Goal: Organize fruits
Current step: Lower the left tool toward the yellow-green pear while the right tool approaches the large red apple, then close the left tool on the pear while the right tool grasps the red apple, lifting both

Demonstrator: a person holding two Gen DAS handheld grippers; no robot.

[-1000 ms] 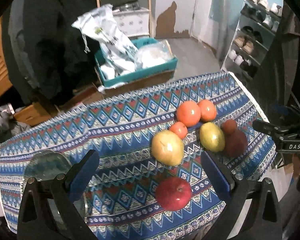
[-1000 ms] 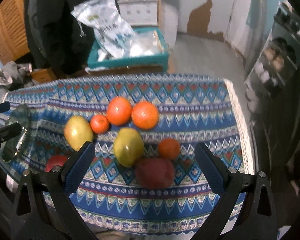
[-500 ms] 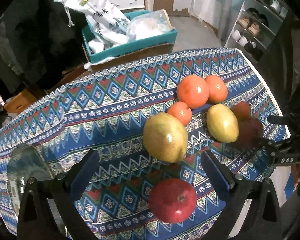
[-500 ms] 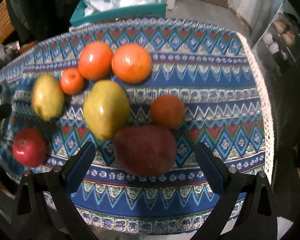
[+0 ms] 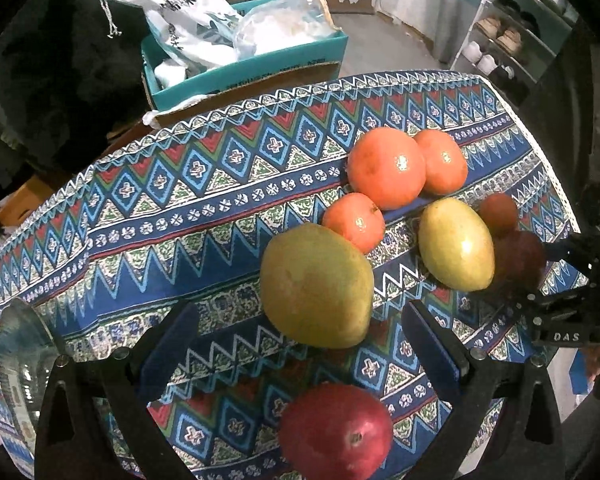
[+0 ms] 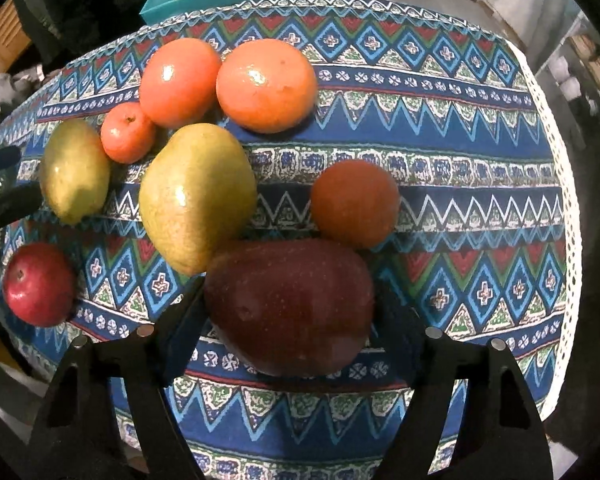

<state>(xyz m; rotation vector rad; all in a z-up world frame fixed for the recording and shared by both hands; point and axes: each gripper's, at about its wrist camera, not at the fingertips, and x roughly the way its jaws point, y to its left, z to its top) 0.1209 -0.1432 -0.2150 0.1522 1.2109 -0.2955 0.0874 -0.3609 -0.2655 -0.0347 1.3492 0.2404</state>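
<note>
Right gripper (image 6: pixel 288 308) sits around the dark red mango (image 6: pixel 290 306), jaws just closing in, pads at or against its 2 sides; can't confirm firm contact. Left gripper (image 5: pixel 300 340) is wide open, holding nothing, red apple (image 5: pixel 336 432) and a yellow-green mango (image 5: pixel 316 284) between its fingers. Other fruit sits clustered on the patterned tablecloth (image 6: pixel 480 184): 2 large oranges (image 6: pixel 266 84), 2 small ones.

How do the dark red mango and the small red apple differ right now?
The dark red mango is larger, elongated and dull maroon; the red apple is small, round and bright red. The mango sits between the right gripper fingers, whose jaws have just been closing; the apple lies between the open left gripper fingers. The mango touches other fruit; the apple lies apart. Both rest on the tablecloth.
</note>
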